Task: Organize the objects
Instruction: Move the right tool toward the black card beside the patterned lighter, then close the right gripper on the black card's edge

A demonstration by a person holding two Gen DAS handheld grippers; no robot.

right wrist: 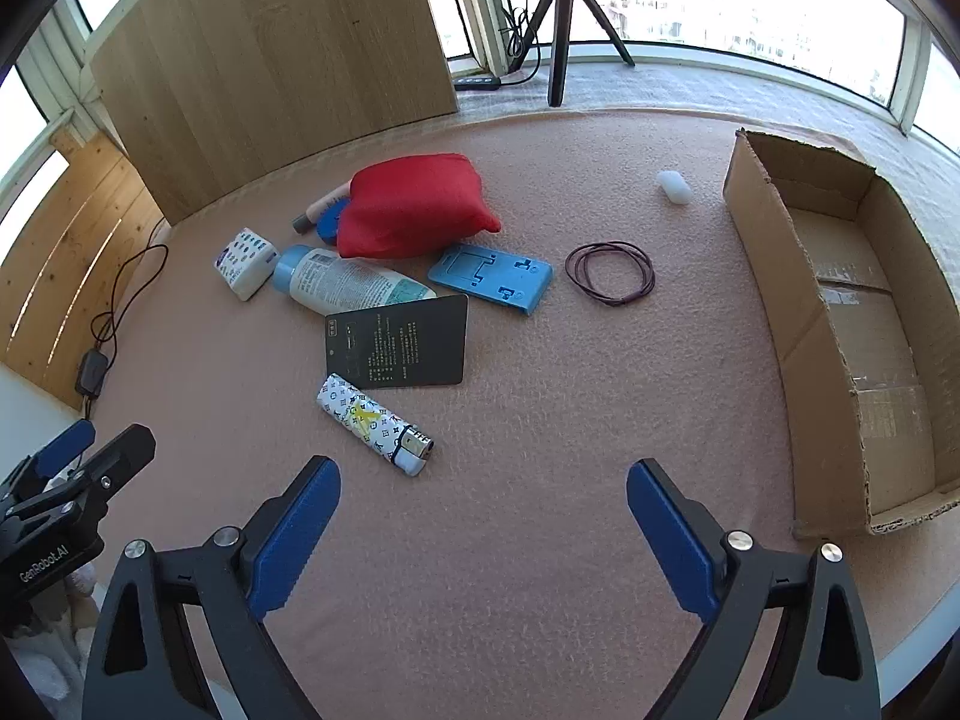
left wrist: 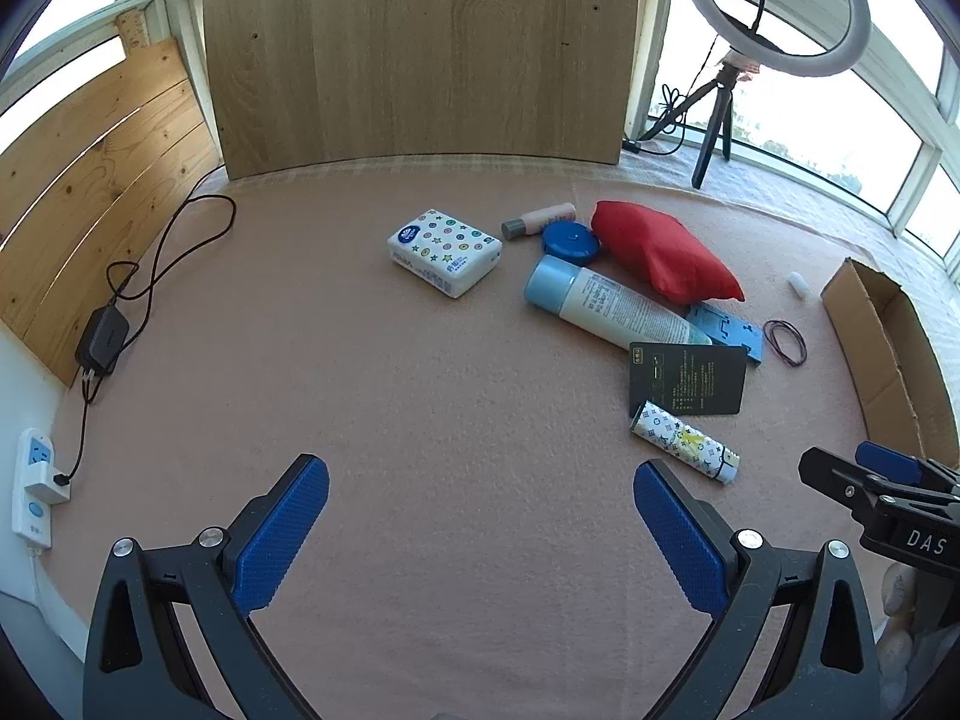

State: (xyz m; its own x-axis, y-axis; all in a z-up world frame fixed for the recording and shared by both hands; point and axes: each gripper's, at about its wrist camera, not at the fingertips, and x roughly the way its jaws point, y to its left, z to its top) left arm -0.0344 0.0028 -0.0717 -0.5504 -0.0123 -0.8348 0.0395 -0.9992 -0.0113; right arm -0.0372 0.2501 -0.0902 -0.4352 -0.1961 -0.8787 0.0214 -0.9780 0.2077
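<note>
Loose objects lie on the pink cloth: a patterned lighter point(right wrist: 375, 423) point(left wrist: 684, 441), a black card point(right wrist: 397, 341) point(left wrist: 687, 379), a blue-capped tube point(right wrist: 342, 282) point(left wrist: 606, 303), a blue holder point(right wrist: 491, 277), a red pouch point(right wrist: 411, 204) point(left wrist: 660, 249), a tissue pack point(left wrist: 444, 252) point(right wrist: 245, 263), a hair-tie ring point(right wrist: 610, 272), a small white cap point(right wrist: 673, 186). An open cardboard box point(right wrist: 840, 324) point(left wrist: 894, 360) stands at the right. My left gripper point(left wrist: 480, 531) is open and empty. My right gripper point(right wrist: 483, 531) is open and empty, just short of the lighter.
A wooden board point(left wrist: 420, 54) stands at the back. A charger and cable point(left wrist: 102, 339) and a power strip point(left wrist: 33, 486) lie at the left. A ring light on a tripod point(left wrist: 720, 114) stands at the back right by the windows.
</note>
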